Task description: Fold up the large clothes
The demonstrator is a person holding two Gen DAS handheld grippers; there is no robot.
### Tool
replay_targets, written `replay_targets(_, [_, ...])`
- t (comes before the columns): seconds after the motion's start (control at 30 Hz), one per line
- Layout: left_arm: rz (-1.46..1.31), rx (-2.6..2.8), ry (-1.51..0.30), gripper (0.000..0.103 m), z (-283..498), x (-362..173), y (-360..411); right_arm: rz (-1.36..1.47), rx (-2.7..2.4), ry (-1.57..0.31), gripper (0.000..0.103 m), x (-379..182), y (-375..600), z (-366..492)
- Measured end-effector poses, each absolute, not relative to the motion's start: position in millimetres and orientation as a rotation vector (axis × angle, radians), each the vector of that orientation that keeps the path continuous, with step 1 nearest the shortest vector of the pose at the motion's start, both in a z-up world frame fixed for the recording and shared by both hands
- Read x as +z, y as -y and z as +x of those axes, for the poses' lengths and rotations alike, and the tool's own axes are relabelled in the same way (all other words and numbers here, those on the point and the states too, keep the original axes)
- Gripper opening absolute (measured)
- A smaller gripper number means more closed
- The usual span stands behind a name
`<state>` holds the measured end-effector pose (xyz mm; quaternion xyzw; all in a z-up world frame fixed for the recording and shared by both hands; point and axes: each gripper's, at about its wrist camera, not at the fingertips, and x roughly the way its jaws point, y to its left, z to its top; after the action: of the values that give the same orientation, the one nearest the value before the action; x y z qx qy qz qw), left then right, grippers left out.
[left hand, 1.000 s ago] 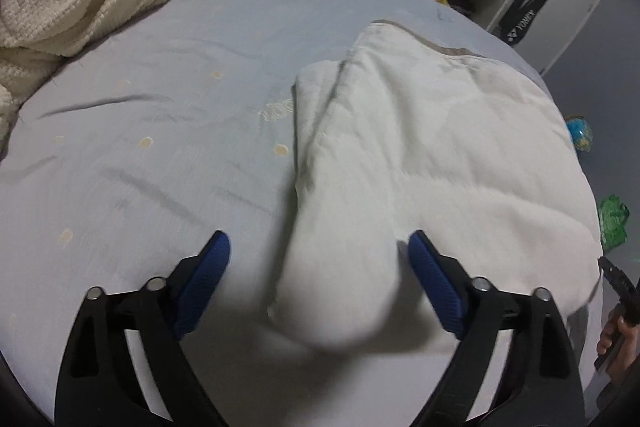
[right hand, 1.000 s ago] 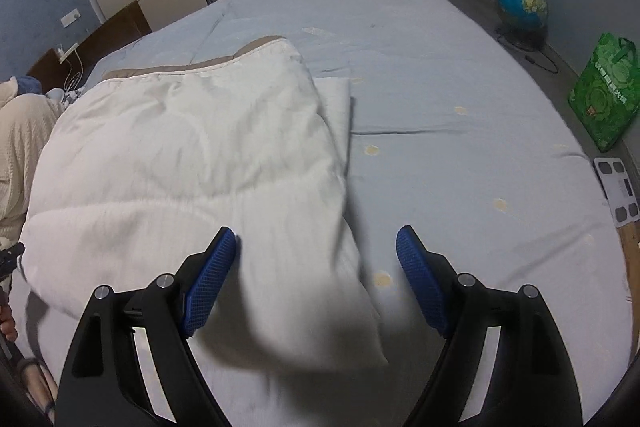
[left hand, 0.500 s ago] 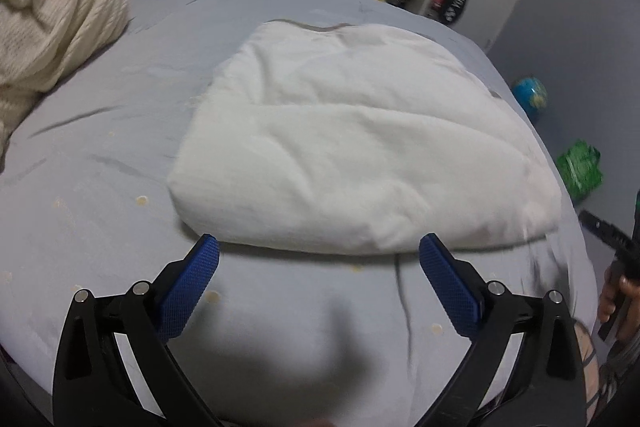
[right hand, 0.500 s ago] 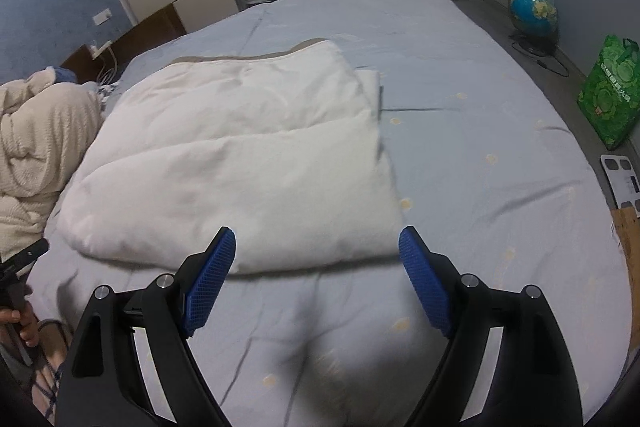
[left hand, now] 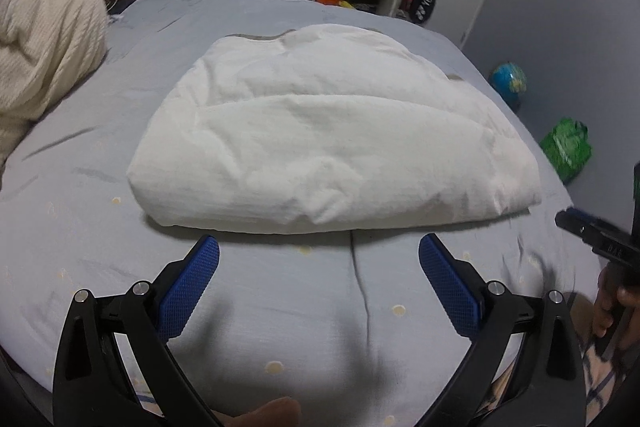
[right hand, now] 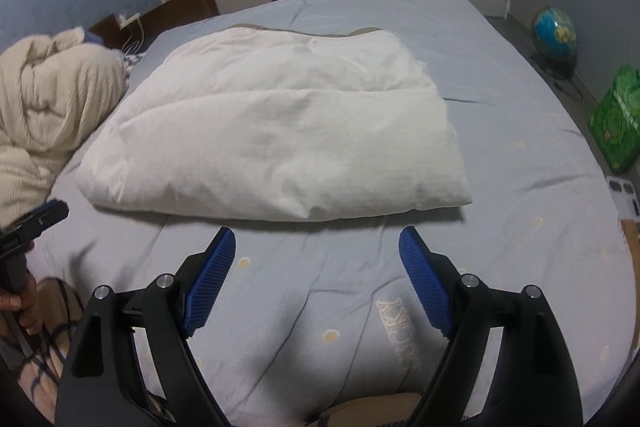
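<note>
My left gripper [left hand: 319,257] and right gripper [right hand: 317,249] stood wide apart, empty, near the folded white quilt [left hand: 328,143] on the bed [left hand: 280,307]. Its layers perhaps needed squaring.

Bed [left hand: 280,307] with grey-blue sheet, small pale dots, a few creases. Folded white duvet [left hand: 332,147] lies flat mid-bed. Cream knitted blanket [left hand: 44,51] bunched at the bed's edge, left of the duvet, apart from it.
</note>
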<state>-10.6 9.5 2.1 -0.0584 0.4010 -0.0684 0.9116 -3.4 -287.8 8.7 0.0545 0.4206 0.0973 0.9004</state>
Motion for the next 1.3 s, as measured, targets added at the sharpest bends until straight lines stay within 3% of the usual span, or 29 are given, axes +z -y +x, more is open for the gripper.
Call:
replay_targets(0.13, [-0.088,-0.127,-0.835,0.096,-10.0,-2.0,-5.0,0.087,0.203,-0.855,0.085,10.1,280.9,-9.0])
replay_targets(1.3, [-0.047,-0.117,-0.829,0.096,-10.3,-3.4,0.5,0.015,0.198,-0.822,0.085,11.5,267.3,-14.2])
